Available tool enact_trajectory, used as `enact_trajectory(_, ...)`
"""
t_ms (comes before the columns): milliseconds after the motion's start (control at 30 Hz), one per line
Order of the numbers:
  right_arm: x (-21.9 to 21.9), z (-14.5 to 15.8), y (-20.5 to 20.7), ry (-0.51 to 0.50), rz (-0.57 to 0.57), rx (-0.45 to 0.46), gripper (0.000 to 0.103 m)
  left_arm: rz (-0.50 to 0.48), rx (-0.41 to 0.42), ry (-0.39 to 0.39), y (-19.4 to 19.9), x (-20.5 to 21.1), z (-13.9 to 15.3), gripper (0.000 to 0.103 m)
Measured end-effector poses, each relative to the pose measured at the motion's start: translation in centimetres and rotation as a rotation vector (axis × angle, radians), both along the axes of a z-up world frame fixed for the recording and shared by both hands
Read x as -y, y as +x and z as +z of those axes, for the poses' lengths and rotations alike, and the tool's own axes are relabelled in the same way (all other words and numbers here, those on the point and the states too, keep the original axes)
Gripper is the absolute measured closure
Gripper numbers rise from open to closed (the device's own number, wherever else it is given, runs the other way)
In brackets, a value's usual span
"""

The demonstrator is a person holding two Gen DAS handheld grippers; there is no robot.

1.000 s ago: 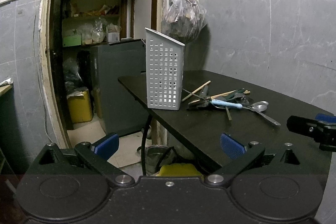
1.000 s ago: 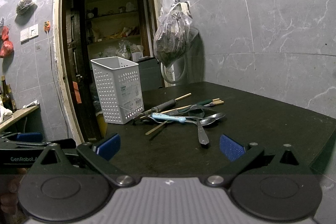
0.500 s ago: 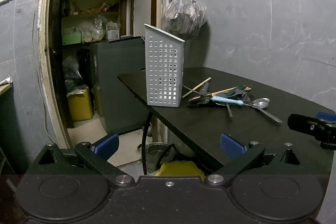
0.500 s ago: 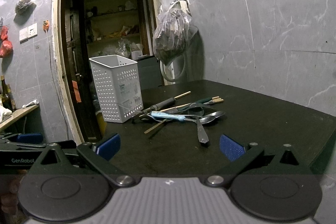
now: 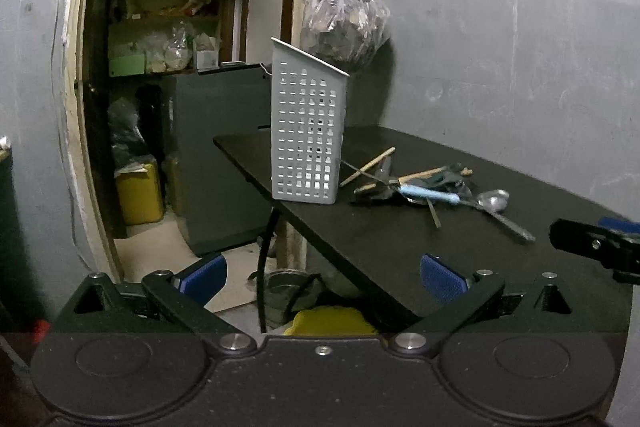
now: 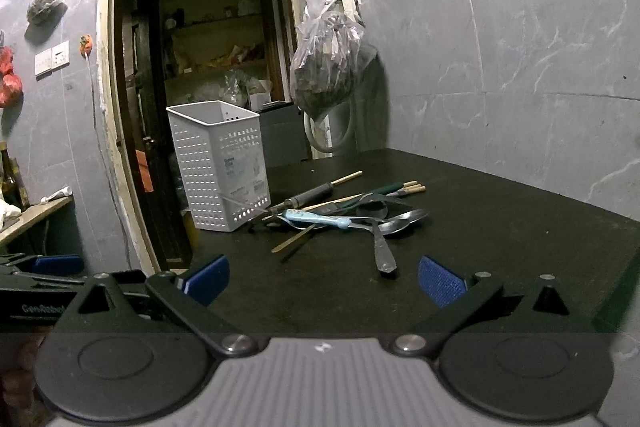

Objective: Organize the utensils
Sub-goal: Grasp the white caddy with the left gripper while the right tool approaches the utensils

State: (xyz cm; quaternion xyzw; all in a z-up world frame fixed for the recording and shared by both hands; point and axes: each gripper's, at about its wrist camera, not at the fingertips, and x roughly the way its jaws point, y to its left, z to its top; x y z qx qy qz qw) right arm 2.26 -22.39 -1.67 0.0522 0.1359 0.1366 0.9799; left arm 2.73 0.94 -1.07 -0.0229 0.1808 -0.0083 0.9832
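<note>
Right gripper (image 6: 322, 281) wide open, empty, hovering over the black counter (image 6: 500, 227); left gripper (image 5: 322, 277) likewise spread and empty off its edge. Ahead, the utensil pile (image 6: 344, 215) lies just beside the upright white perforated caddy (image 6: 220, 163).

Inside of the white perforated basket (image 5: 307, 131) hidden from the left wrist view, utensil pile (image 6: 344, 213) overlapping so lower pieces are covered, right gripper (image 5: 596, 247) cut off by the frame edge, shelf items (image 6: 224, 67) beyond the doorway too dim to identify
</note>
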Motion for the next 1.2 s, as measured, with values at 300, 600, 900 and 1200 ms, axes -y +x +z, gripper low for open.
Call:
enact_trajectory(300,1.0,1.3,1.8,-0.015,-0.028,0.008,0.000,-0.021,0.100,-0.056,5.1,-2.4,1.0,0.001)
enact_trajectory(600,1.0,2.2,4.6,-0.101,-0.071,0.000,0.000,-0.025,0.176,0.093,11.8,-1.4,1.0,0.001)
enact_trajectory(900,0.3,1.8,6.7,-0.158,-0.106,-0.048,0.000,-0.021,0.220,0.139,17.5,0.1,1.3,0.000)
enact_trajectory(1200,-0.8,1.4,8.3,-0.207,-0.107,-0.078,0.000,-0.028,0.240,0.228,20.4,0.9,1.3,0.001)
